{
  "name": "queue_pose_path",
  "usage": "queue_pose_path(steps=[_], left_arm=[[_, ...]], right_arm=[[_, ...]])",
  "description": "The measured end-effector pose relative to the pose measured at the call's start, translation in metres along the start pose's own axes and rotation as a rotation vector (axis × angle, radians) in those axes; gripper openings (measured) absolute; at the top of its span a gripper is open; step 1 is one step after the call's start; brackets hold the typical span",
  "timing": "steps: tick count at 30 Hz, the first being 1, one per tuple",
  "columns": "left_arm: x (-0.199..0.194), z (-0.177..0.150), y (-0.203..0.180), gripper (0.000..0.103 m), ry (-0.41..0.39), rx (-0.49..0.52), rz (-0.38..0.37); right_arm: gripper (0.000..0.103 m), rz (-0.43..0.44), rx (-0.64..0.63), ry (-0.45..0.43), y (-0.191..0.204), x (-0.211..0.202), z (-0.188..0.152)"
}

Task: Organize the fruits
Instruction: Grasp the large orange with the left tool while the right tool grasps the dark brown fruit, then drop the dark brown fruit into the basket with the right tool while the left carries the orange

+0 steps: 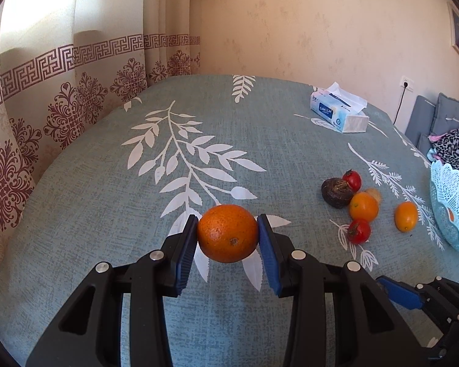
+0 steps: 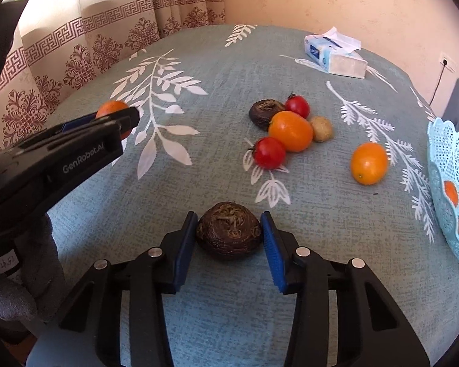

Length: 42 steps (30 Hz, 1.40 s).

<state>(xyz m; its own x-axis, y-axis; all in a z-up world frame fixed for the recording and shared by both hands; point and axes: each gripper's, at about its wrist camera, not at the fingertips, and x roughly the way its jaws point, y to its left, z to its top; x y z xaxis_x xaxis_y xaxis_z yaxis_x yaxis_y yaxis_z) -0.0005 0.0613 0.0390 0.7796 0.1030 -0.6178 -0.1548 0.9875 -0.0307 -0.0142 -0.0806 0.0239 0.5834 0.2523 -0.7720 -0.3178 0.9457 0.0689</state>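
1. Left gripper point(image 1: 228, 234): blue-padded jaws are closed on a large orange point(image 1: 227, 233), both pads pressed to its sides. The fruit is seen above the tablecloth point(image 1: 107, 198); whether it touches the cloth cannot be told.
2. Right gripper point(image 2: 229, 232): a dark brown wrinkled fruit point(image 2: 229, 231) is set between the jaws. The left pad is seen against its skin and the right pad at or just beside it; a firm grip cannot be confirmed. The fruit is rested on the cloth at the near edge of the table.
3. Cluster at mid-table: an orange-yellow fruit point(image 2: 290, 130) is flanked by a red tomato point(image 2: 268, 153) in front, a second red tomato point(image 2: 297, 106) behind, a second dark wrinkled fruit point(image 2: 264, 113) at the left rear and a small tan fruit point(image 2: 321, 128) at the right. All are packed close, several touching.
4. Single orange-yellow fruit point(image 2: 369, 163): placed apart from the cluster, between it and the basket.
5. Light blue lattice basket point(image 2: 449, 165): stood at the right edge of the table. An orange item point(image 2: 451, 192) is visible through its wall; it cannot be identified further.
6. Tissue pack point(image 2: 333, 53): laid at the far right of the table, a white sheet drawn up from its top.
7. Patterned curtain point(image 1: 61, 101): hung beyond the left side of the table.
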Motion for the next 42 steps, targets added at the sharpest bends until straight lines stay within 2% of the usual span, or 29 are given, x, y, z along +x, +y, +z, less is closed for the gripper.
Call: queue_pose_path(steps=[18, 31, 36, 42], left_arm=[[-0.004, 0.002, -0.017, 0.04, 0.037, 0.04, -0.037], [-0.024, 0.014, -0.062, 0.04, 0.003, 0.129, -0.097], [-0.029, 0.018, -0.085, 0.04, -0.01, 0.172, -0.128], [-0.034, 0.022, -0.113, 0.04, -0.023, 0.222, -0.169]], right_arm=[[0.044, -0.107, 0.115, -0.101, -0.059, -0.039, 0.005], [0.044, -0.243, 0.308, -0.204, -0.151, -0.088, -0.004], [0.044, -0.306, 0.398, -0.221, -0.192, -0.1, -0.013], [0.044, -0.338, 0.472, -0.22, -0.222, -0.104, -0.023]])
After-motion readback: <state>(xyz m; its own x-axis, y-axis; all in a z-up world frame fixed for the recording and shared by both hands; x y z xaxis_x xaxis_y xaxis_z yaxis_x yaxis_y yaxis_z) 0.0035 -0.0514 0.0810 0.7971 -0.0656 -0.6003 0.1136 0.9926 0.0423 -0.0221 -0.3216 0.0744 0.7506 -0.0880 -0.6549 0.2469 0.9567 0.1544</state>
